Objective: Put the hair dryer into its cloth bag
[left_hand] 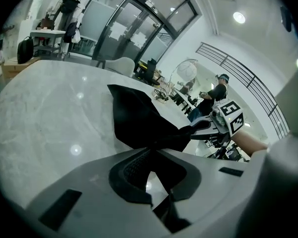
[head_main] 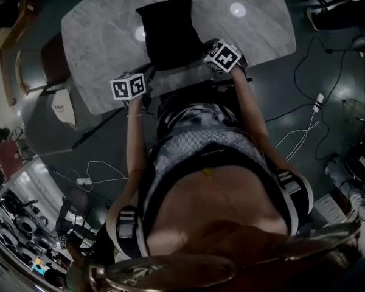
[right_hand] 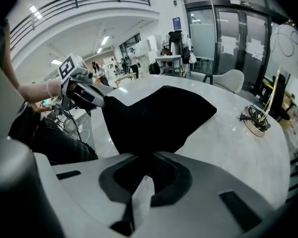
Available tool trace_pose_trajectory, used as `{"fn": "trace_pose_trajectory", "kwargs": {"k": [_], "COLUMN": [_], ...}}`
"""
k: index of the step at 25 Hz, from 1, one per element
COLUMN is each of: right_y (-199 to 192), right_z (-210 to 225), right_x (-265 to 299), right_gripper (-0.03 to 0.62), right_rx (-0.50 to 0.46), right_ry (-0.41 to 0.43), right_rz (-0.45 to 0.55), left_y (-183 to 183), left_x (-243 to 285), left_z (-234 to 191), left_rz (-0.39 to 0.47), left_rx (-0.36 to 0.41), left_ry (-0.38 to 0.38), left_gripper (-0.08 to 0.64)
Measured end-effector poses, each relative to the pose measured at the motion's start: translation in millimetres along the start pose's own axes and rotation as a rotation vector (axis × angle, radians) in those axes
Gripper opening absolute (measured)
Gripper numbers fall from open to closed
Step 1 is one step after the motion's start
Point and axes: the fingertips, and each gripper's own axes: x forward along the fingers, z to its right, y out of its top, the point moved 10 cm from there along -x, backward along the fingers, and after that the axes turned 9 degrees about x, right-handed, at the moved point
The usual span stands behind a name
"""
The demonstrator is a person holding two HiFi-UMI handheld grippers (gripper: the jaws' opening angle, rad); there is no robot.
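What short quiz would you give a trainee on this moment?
1. True or false: a hair dryer lies in the open on the marble table.
2. The left gripper holds: A) nothing; B) the near edge of the black cloth bag; C) a cable.
3. Fill in: the right gripper is ____ on the bag.
Key: 1 false, none shows. 2 B. 3 shut.
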Motion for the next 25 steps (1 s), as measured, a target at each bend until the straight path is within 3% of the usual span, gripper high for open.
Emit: {"fn": "trace_pose_trajectory", "kwargs": {"k": [8,18,25], "right_y": [-10.8,-23.8,-33.8], "right_z": [3.2,9.8,16.0], "right_x": [15.5,42.2,53.8], "right_gripper": [0.066,0.066,0.066], "right_rx": [-0.013,-0.057,-0.053], "right_ry": [0.02,0.06,0.071], "right_rz": [-0.087,-0.241,-0.289], "left_y": [-18.8,-30.7,-34.3], "left_x": [16.8,41.8,58.9], "left_z": [-2.1,-6.6,-7.3], "left_rz": [-0.106,-0.281,-0.377], "left_rx": [0.015,0.108,0.148], "left_ry": [0.001,0.05,0.063], "left_gripper": [0.011,0.011,0.011]}}
